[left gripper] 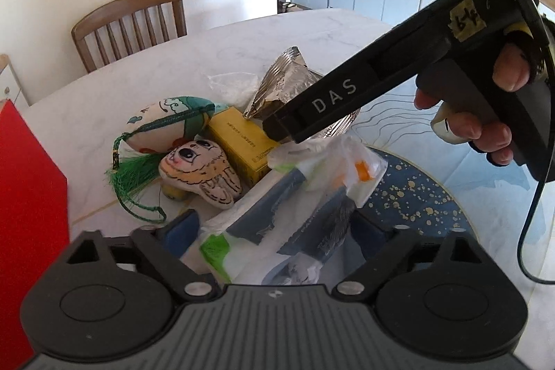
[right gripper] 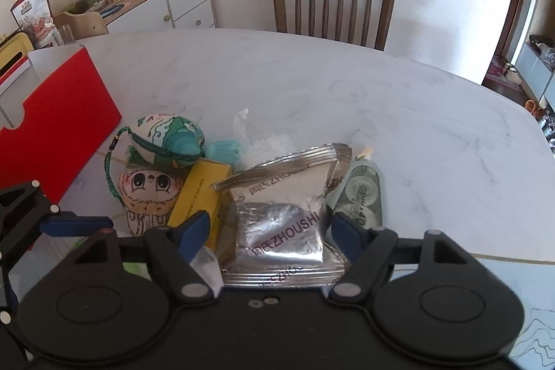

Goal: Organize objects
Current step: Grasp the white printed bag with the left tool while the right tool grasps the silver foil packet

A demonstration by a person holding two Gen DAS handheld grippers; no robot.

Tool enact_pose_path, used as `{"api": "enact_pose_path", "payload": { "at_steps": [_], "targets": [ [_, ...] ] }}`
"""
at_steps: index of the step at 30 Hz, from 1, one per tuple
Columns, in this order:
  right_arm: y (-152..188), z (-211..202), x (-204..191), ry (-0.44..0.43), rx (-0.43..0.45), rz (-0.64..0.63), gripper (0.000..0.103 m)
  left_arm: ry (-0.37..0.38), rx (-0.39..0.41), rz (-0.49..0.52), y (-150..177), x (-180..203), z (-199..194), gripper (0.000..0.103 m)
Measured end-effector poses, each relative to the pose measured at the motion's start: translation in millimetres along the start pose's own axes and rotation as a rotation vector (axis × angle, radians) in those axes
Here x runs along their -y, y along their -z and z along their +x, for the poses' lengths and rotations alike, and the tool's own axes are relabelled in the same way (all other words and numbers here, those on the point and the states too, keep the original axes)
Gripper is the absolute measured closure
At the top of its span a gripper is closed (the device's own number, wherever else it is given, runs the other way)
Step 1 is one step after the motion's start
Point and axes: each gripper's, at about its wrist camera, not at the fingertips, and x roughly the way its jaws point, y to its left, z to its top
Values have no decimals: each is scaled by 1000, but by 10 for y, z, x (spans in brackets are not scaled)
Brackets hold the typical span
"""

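Observation:
A pile lies on the white marble table (right gripper: 347,85). My left gripper (left gripper: 275,231) has its fingers on both sides of a white, blue and green plastic packet (left gripper: 277,224). My right gripper (right gripper: 270,227) straddles a silver foil pouch (right gripper: 281,207) marked ZHOUSHI, fingers at its two sides; it shows from the side in the left wrist view (left gripper: 277,130) above the foil pouch (left gripper: 288,78). Beside them lie a yellow box (left gripper: 242,141), a painted face stone (left gripper: 201,172) and a green tasselled sachet (left gripper: 166,123).
A red box (right gripper: 59,127) stands at the left. A correction tape dispenser (right gripper: 360,196) lies right of the foil pouch. A dark blue speckled mat (left gripper: 416,196) lies under the pile's right side. A wooden chair (right gripper: 333,6) stands behind the table.

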Motion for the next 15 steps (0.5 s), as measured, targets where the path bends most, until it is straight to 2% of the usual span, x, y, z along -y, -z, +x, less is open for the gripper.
{"api": "enact_pose_path", "payload": {
  "at_steps": [5,11,15],
  "targets": [
    [5,-2,4,27,1,0,44,16,-10,-40,-15,-24,-60,35],
    [23,-43,-26,42,4,-9,55,7,-7,-55,-54,-1,-140,53],
    [30,-79,-51,54,11,-5,60,11,-5,-71,-61,10,-188,58]
  ]
}}
